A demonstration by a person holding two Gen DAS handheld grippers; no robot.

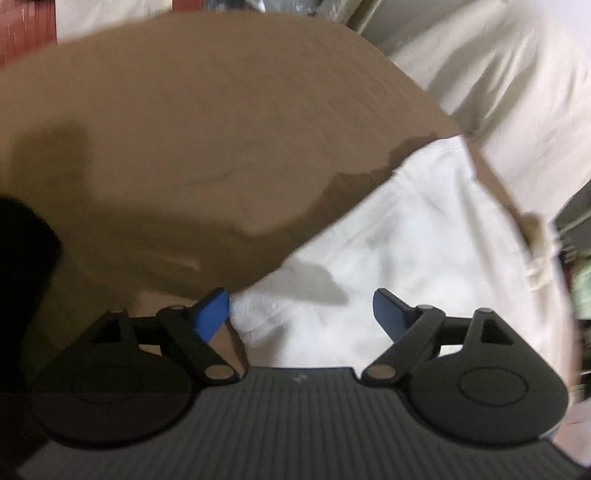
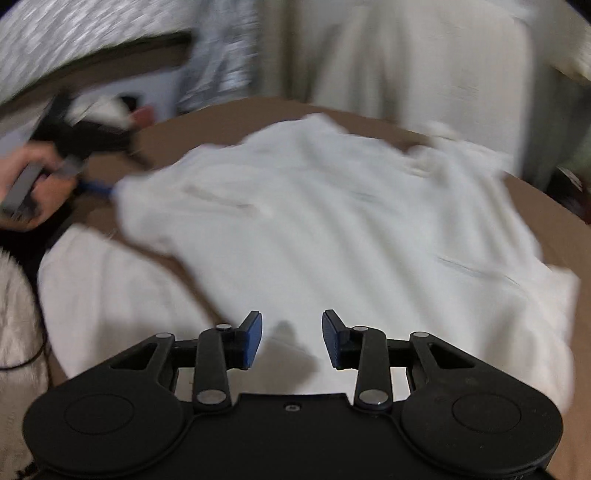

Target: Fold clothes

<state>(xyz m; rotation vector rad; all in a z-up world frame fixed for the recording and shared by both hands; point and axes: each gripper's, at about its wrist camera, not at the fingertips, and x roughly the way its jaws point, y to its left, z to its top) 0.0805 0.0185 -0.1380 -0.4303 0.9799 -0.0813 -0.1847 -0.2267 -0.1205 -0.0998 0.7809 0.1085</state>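
White garment [image 2: 332, 229] lies rumpled on brown table [image 1: 184, 129], blurred. Left tool [image 1: 301, 314] spread wide at its edge; right tool [image 2: 291, 341] spread over near hem. Prob. mid-arranging; next needs a hem grip.

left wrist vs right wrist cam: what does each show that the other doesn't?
Left wrist only: a red panel at the top left corner and a wide bare stretch of the brown table top.
Right wrist only: the person's hand holding the left gripper at the cloth's far left edge, plus a second white folded cloth on the near left.
Both: the white garment on the brown table, and each view's own blue-padded gripper, the right gripper open, holding nothing.
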